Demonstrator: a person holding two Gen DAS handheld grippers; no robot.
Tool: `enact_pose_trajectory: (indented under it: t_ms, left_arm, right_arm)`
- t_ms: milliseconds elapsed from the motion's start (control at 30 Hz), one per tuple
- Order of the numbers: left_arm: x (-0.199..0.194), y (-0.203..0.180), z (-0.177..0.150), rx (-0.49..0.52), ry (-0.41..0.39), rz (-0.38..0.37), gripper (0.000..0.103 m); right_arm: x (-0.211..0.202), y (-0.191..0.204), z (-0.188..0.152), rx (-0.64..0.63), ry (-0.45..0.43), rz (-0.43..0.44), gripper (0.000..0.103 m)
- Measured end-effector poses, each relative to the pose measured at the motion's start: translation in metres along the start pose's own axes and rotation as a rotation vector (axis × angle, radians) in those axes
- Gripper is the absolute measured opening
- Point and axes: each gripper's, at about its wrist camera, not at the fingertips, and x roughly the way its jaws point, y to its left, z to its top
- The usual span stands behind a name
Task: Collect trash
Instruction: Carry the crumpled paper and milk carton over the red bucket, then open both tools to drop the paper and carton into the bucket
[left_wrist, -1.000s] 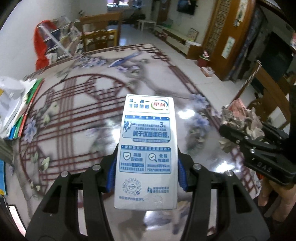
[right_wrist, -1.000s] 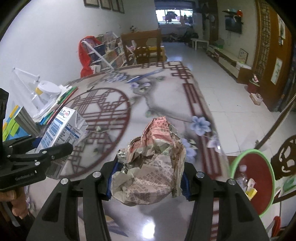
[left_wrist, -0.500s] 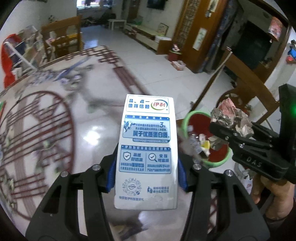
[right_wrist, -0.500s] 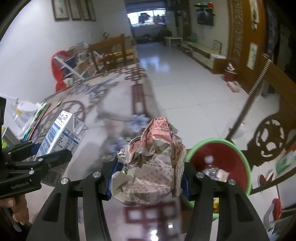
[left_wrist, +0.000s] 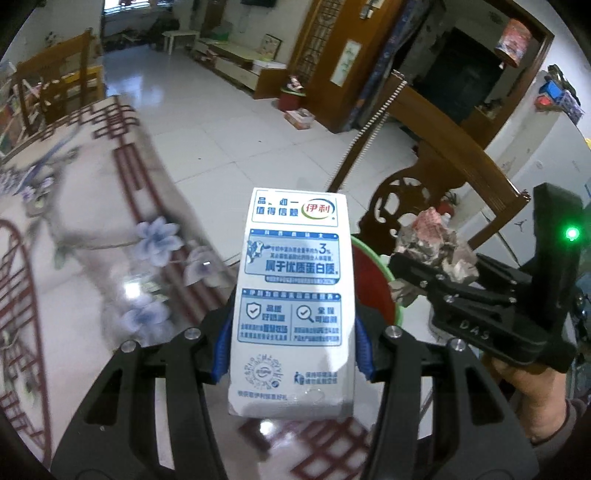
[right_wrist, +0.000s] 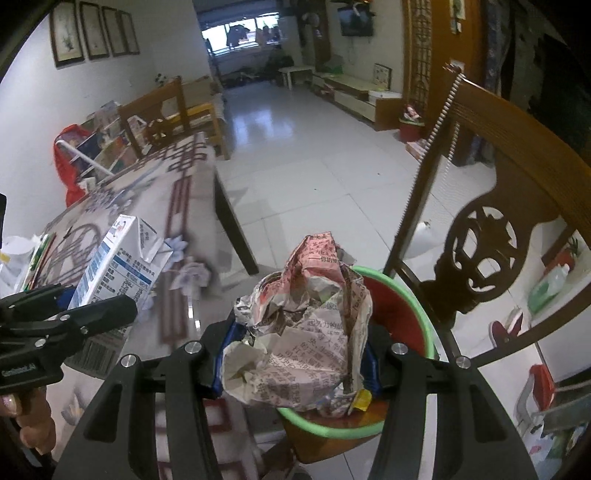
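Both grippers were clamped on trash. Left gripper (left_wrist: 291, 354) had its blue-padded fingers (left_wrist: 221, 352) pressed against the two sides of a white and blue milk carton (left_wrist: 293, 295), which stood upright between them with its printed face toward the camera. Right gripper (right_wrist: 295, 365) squeezed a crumpled newspaper ball (right_wrist: 303, 332) between its own blue pads, the paper bulging up and out over the fingers.

Taking the red bin (right_wrist: 402, 325) with its green rim as the landmark: the newspaper ball sat directly in front of and over the bin's near side in the right wrist view, hiding much of its opening. From the left wrist view, the carton covered the left part of the bin (left_wrist: 373, 288), and the right gripper (left_wrist: 436, 273) with its paper was beside the bin's right edge. How high either item was above the bin could not be told.

Left of the bin lay the glossy table (right_wrist: 173, 206) with red lattice and blue flower patterns; the carton (right_wrist: 118, 266) appeared over its edge. Behind and right of the bin stood a carved wooden chair (right_wrist: 480, 251). Beyond it stretched a white tiled floor (right_wrist: 314, 158).
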Motion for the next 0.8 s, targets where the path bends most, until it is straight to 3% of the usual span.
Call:
enact_pose_trajectory:
  t_ms: [233,467,800]
  left_arm:
    - [0.027,-0.025,0.010,0.029,0.035,-0.073,0.050]
    - [0.057,-0.028,0.024,-0.056,0.083,-0.180,0.050]
    - [0.088,-0.047,0.037,-0.066,0.118,-0.219,0.050]
  right_arm:
    - [0.010,-0.031,-0.001,0.061,0.022,0.011,0.052]
    - [0.021,-0.054,-0.004,0.083,0.050,0.004,0.052]
    - [0.033,-0.063,-0.015,0.082,0.102,0.013,0.052]
